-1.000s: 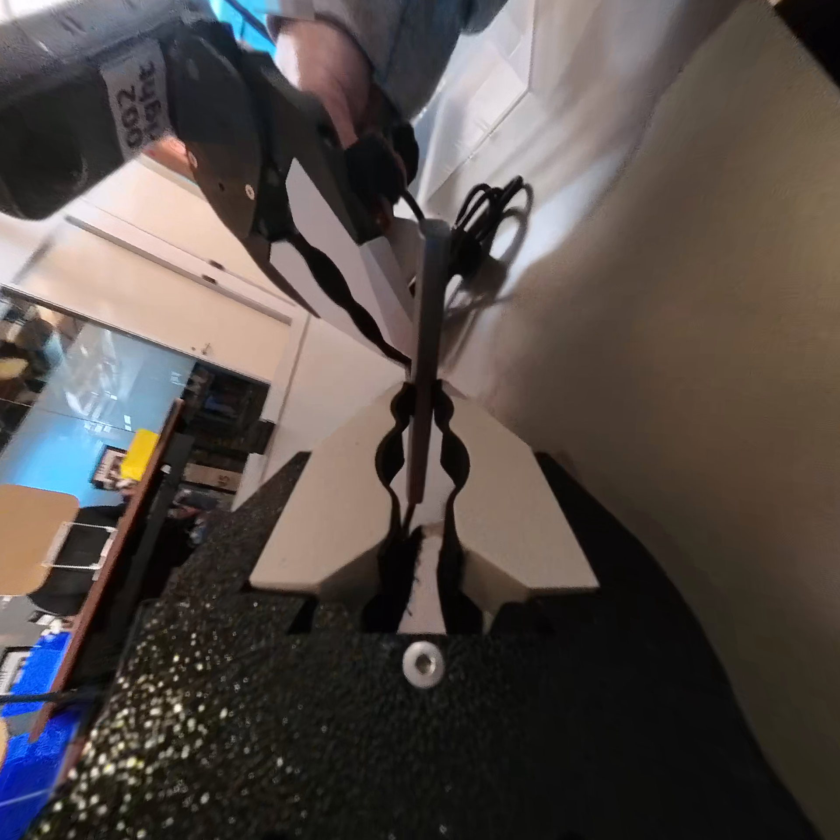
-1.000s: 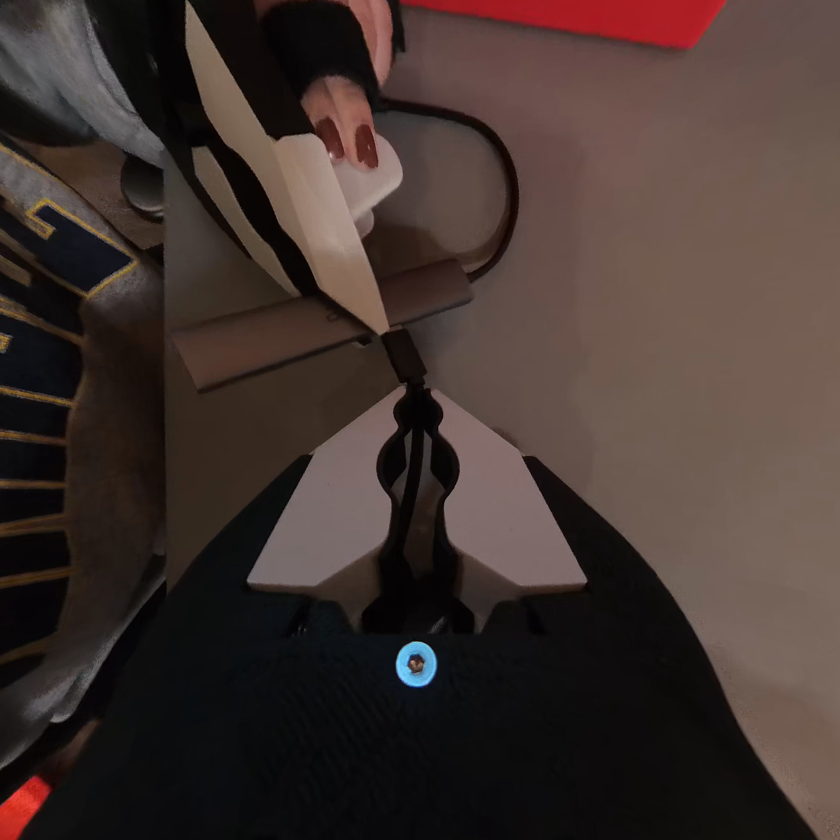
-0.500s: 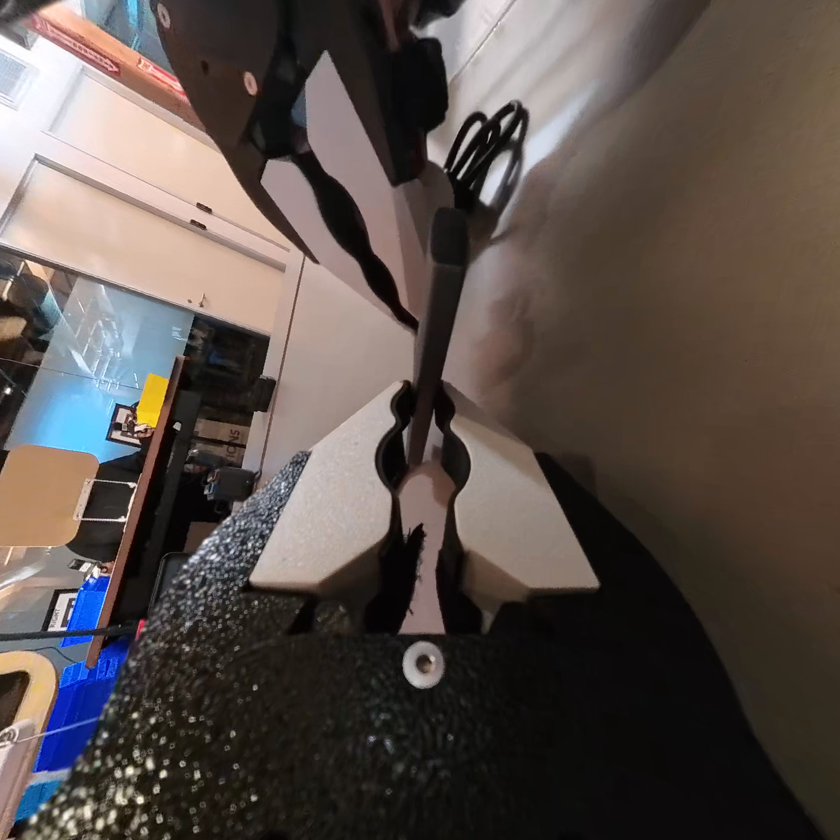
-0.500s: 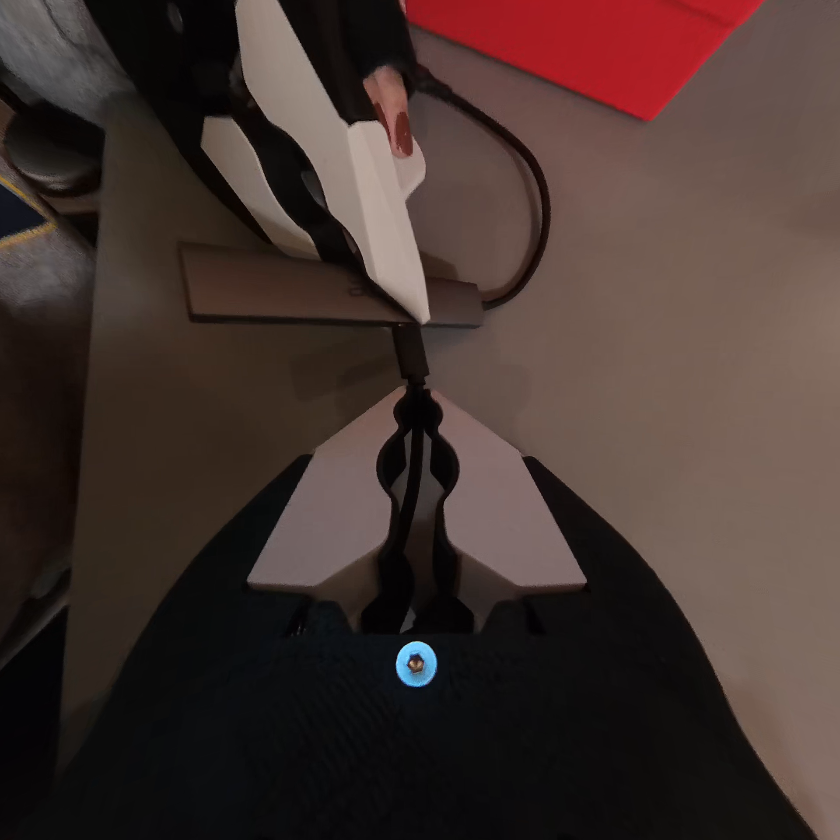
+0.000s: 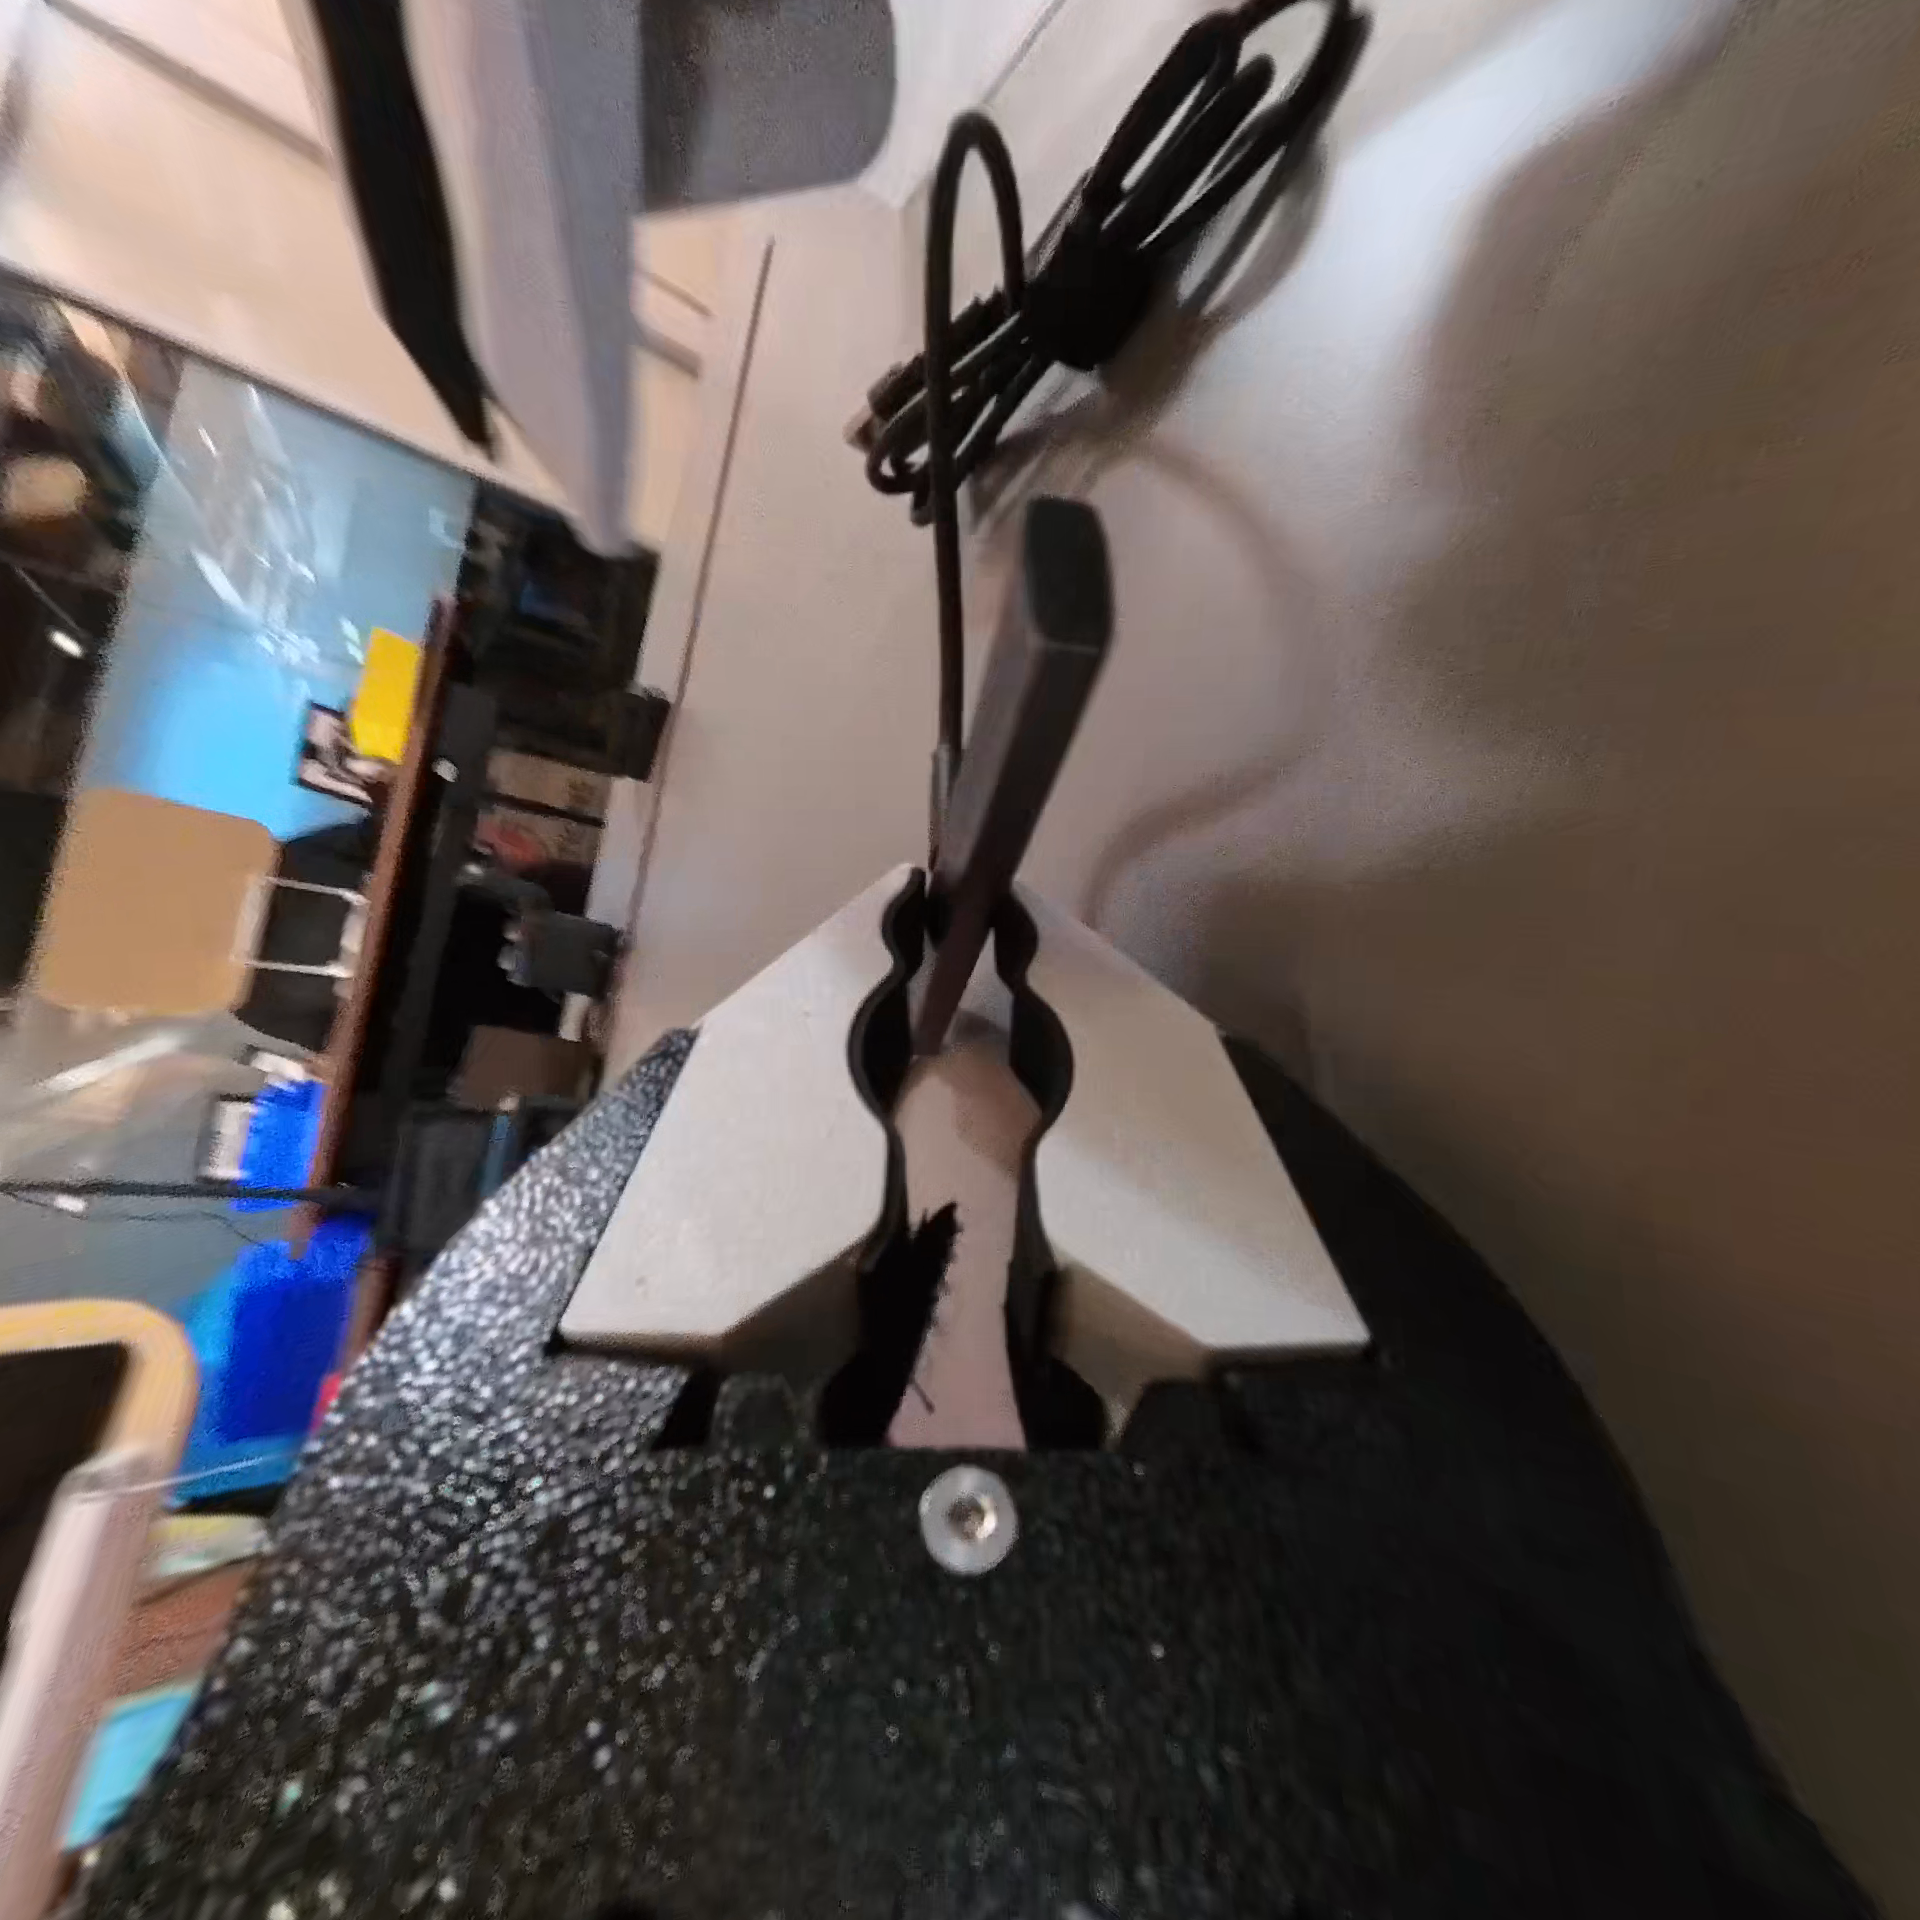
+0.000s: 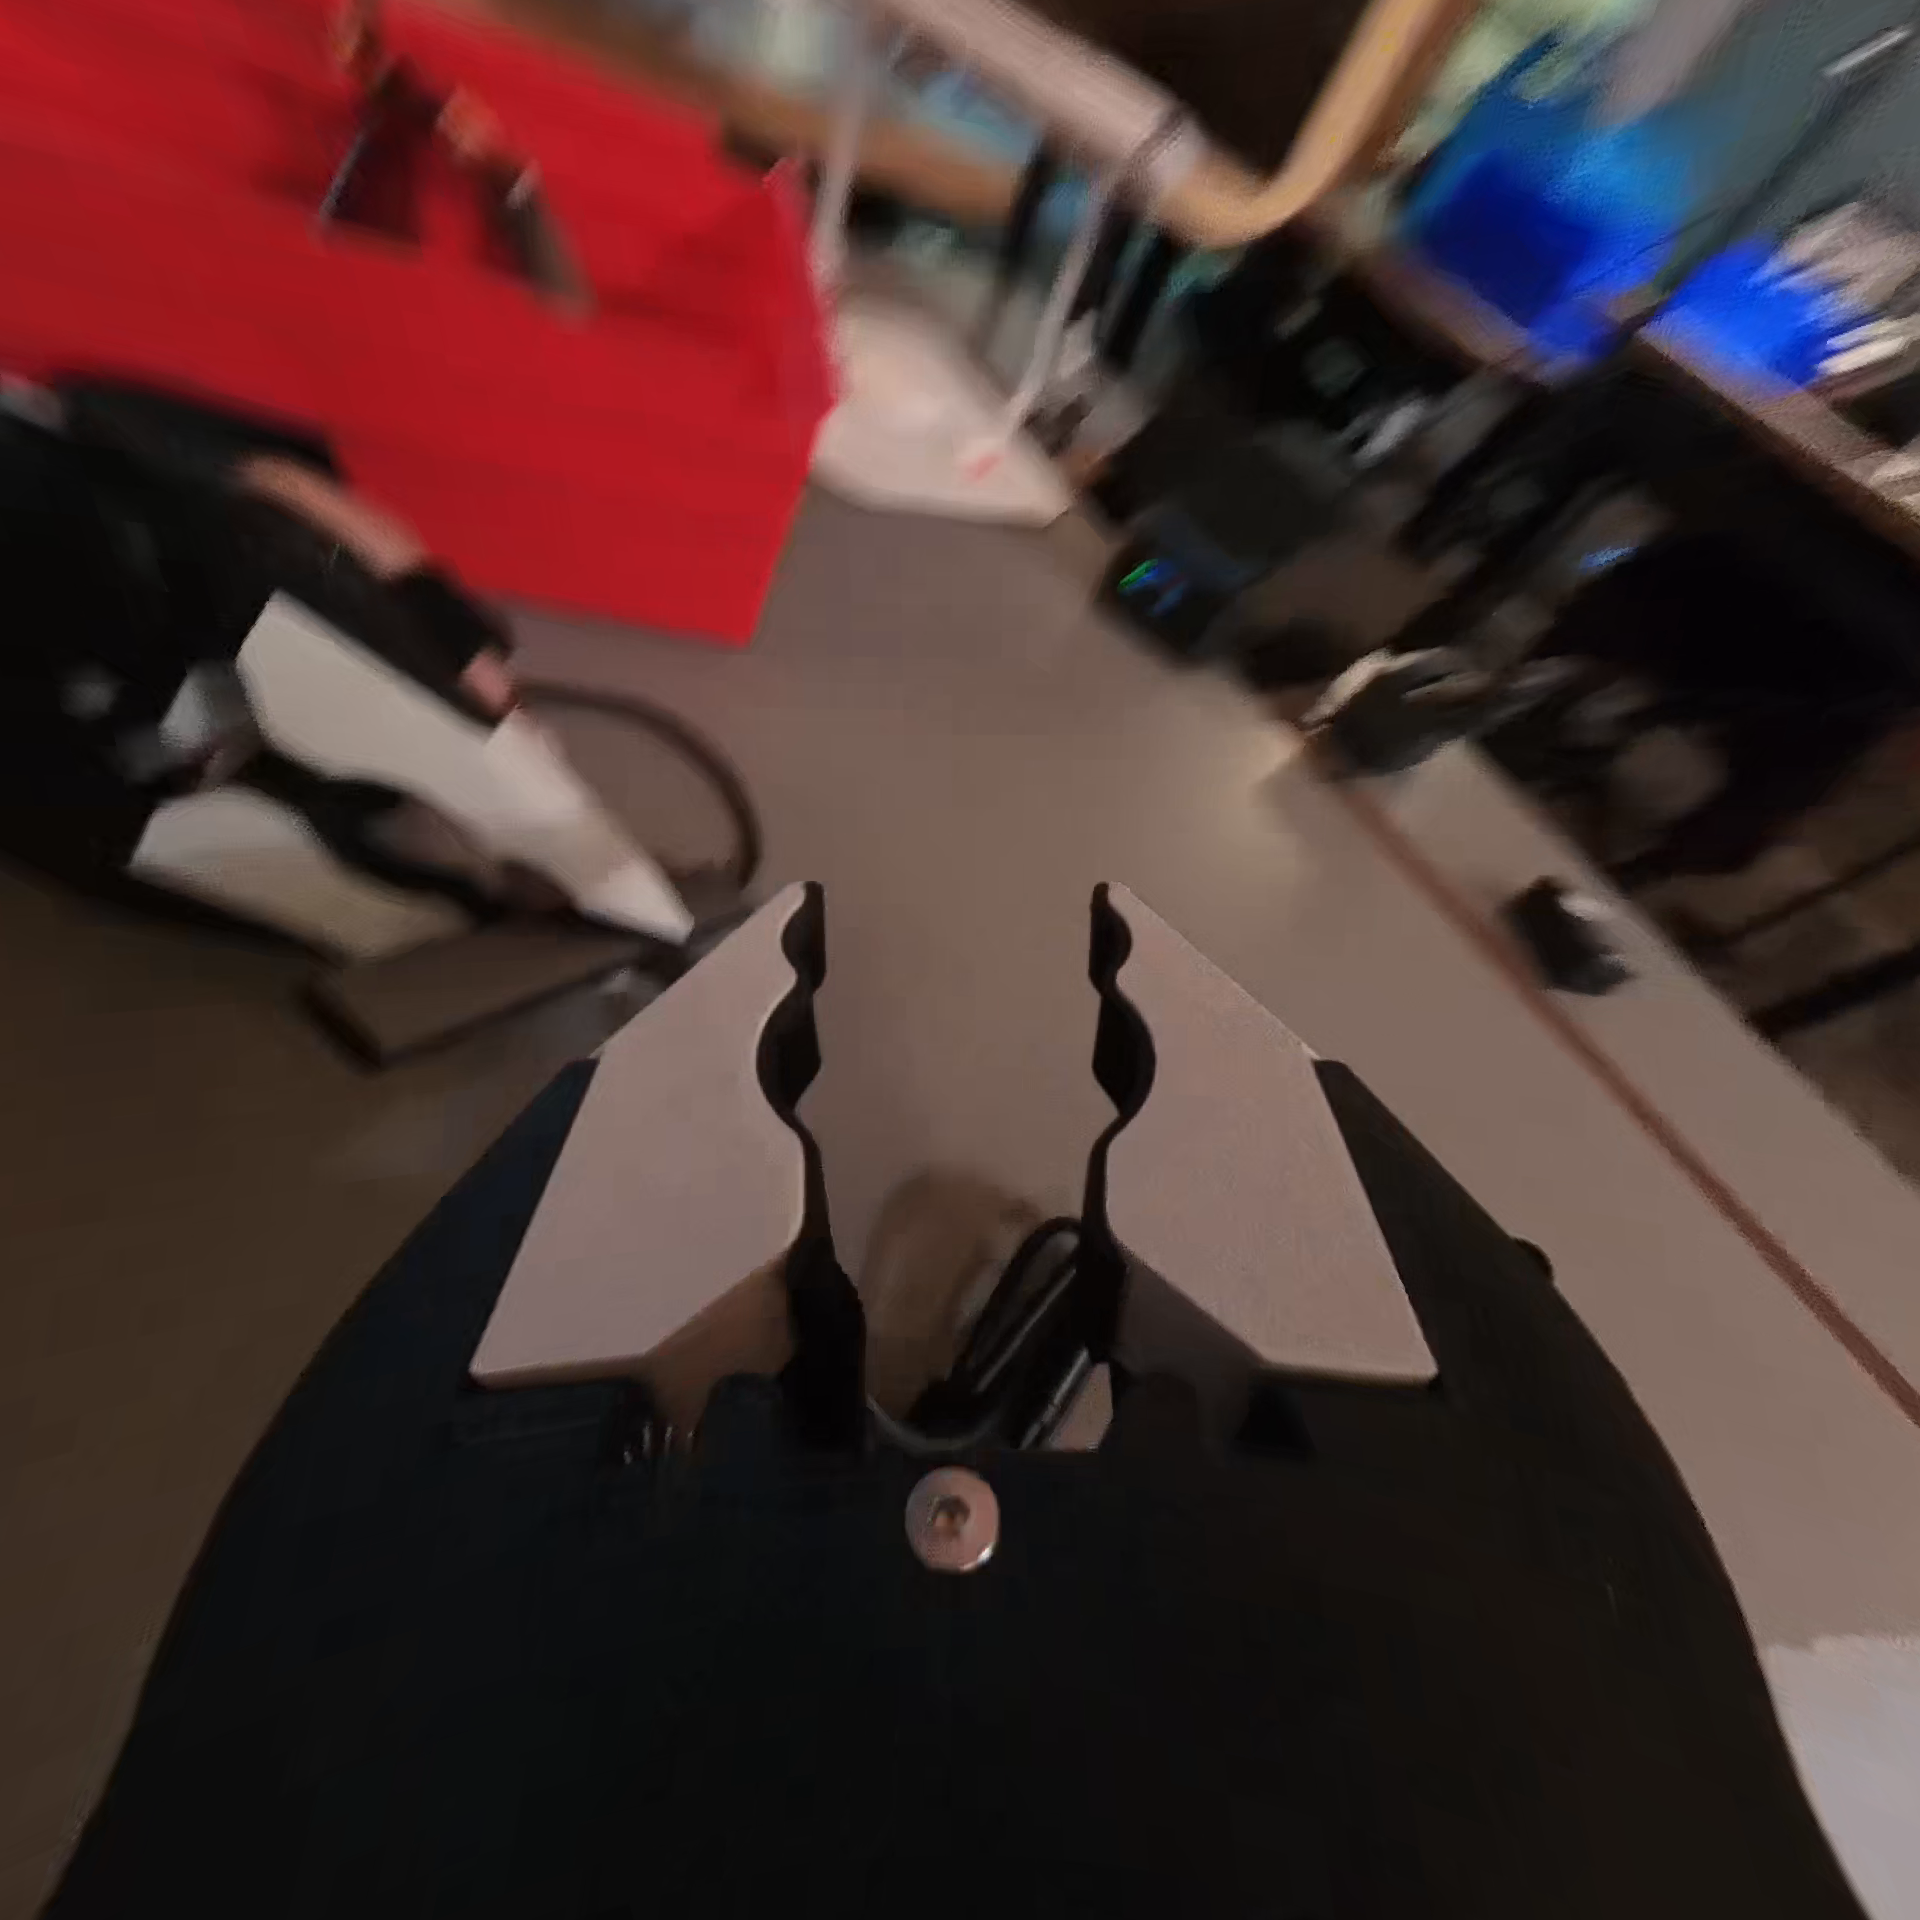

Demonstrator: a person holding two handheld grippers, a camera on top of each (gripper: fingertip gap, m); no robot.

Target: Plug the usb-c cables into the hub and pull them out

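The left hand-held gripper (image 5: 961, 914) was clamped on the near end of the dark grey hub (image 5: 1023, 748), evidently to brace it against cable pulls. A thin black usb-c cable (image 5: 940, 499) ran along the hub's left side towards a coiled bundle (image 5: 1101, 270) far on the tabletop (image 5: 1558, 727). The right hand-held gripper (image 6: 956, 904) stood wide open, gripping nothing, clear of the hub

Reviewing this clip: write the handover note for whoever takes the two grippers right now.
Left gripper: shut on the grey hub, holding it up off the table.
Right gripper: open, nothing between its fingers, pulled away from the hub.
Thin black cable runs along the hub's side; whether it is plugged in is unclear. Bundled cable lies on the table.
Left: check ports, continue plugging and pulling.
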